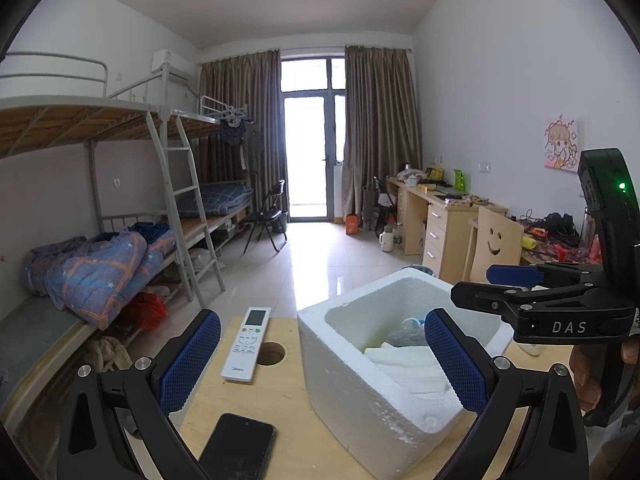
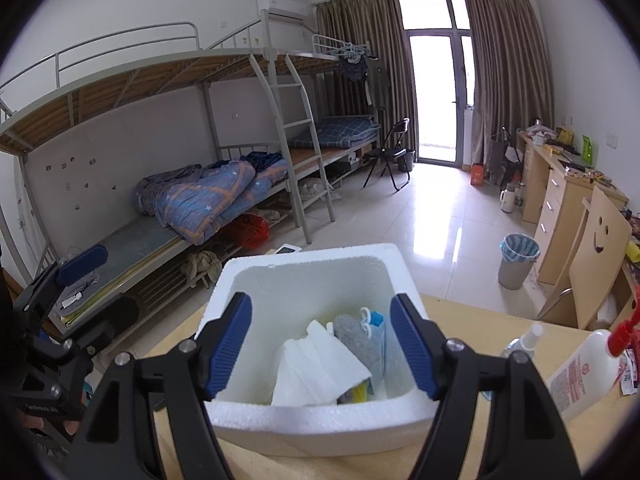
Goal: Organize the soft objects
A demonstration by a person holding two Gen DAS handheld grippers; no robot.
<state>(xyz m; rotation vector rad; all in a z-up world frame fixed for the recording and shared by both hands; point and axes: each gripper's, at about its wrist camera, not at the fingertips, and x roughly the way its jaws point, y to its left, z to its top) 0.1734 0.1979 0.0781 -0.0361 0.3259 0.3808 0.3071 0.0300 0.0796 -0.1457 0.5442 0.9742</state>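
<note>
A white foam box (image 2: 320, 416) stands on the light wooden surface (image 1: 288, 432), and the soft things lie inside it: a folded white cloth (image 2: 316, 368) on top toward the near wall, a grey fabric piece (image 2: 354, 338) just behind it, and some blue and white items against the far right side that are too tangled to name. The right claw (image 2: 322, 344) hangs over the open top of the box with its blue-padded fingers (image 2: 230, 344) spread wide, one on each side above the cloth; nothing is pinched between them and the pads touch neither the cloth nor the box walls. In the left wrist view the same claw (image 1: 476, 292) reaches in from the right above the far rim of the foam box (image 1: 360, 392), a person's hand (image 1: 592, 376) wrapped around its handle. The left claw (image 1: 324, 364) is likewise spread and empty, held near the left side of the box, one pad in front of the box's near corner. On the surface to the left of the box lie a white remote control (image 1: 246, 344), beside a round hole in the wood, and a black phone (image 1: 238, 448) nearer the camera. To the right of the box stands a white spray bottle (image 2: 588, 372) with a red trigger.
</note>
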